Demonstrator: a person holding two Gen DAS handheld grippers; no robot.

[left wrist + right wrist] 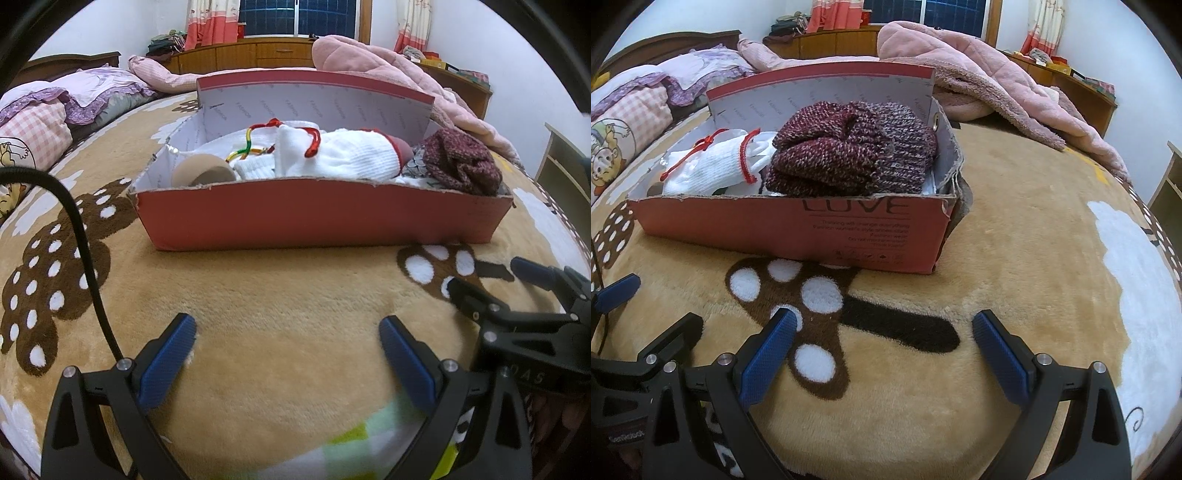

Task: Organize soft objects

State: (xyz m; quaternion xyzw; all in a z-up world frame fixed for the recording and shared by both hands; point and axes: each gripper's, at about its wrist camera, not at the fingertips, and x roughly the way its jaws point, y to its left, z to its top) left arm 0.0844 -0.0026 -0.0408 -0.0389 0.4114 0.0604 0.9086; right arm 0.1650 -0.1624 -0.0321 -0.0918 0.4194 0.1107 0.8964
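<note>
A red cardboard box [317,218] [790,229] sits on the plush tan blanket, its lid standing up behind it. Inside lie white knit gloves with red cuffs [343,157] [716,166], a maroon knitted hat [461,162] [849,151], a beige roll [201,173] and a coloured cord [247,147]. My left gripper [288,326] hovers open over the blanket in front of the box, holding nothing. My right gripper [884,321] is open and empty too, near the box's right end. The right gripper [487,280] also shows at the right of the left wrist view.
A pink quilt [979,74] is heaped behind the box. Pillows [55,107] lie at the far left, and a wooden cabinet [258,55] runs under the window. A black cable [85,258] hangs at the left. A green-and-white checked cloth [369,443] lies near the left gripper.
</note>
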